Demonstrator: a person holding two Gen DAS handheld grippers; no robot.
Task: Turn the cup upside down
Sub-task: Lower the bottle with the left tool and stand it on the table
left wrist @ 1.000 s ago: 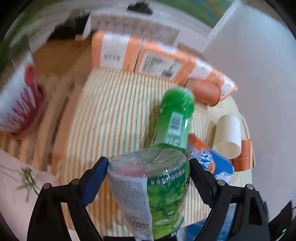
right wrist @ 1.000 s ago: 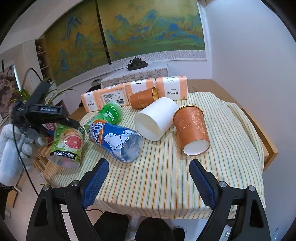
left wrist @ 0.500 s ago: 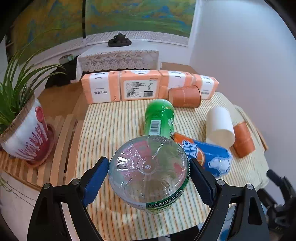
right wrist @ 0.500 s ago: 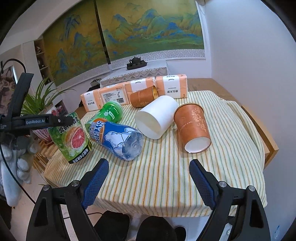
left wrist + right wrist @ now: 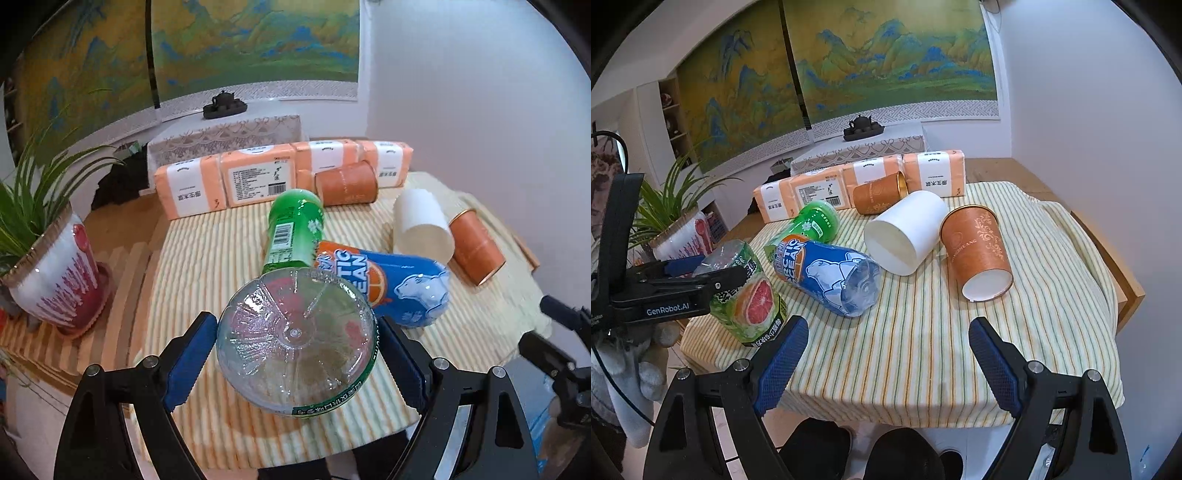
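Observation:
My left gripper (image 5: 295,354) is shut on a clear plastic cup with a green grapefruit label (image 5: 295,343); I see its round clear base facing the camera. In the right wrist view the same cup (image 5: 750,295) stands base-up at the table's front left corner, open end down on the striped cloth, held by the left gripper (image 5: 713,277). My right gripper (image 5: 886,354) is open and empty above the table's front edge.
A blue polar-bear cup (image 5: 827,273), a green cup (image 5: 812,221), a white paper cup (image 5: 905,232) and two orange paper cups (image 5: 975,251) (image 5: 879,192) lie on the striped tablecloth (image 5: 923,350). Orange tissue packs (image 5: 857,181) line the back. A potted plant (image 5: 51,266) stands left.
The left gripper has turned the grapefruit cup from tilted to base-up and lowered it onto the table's front left corner. The right gripper has stayed put.

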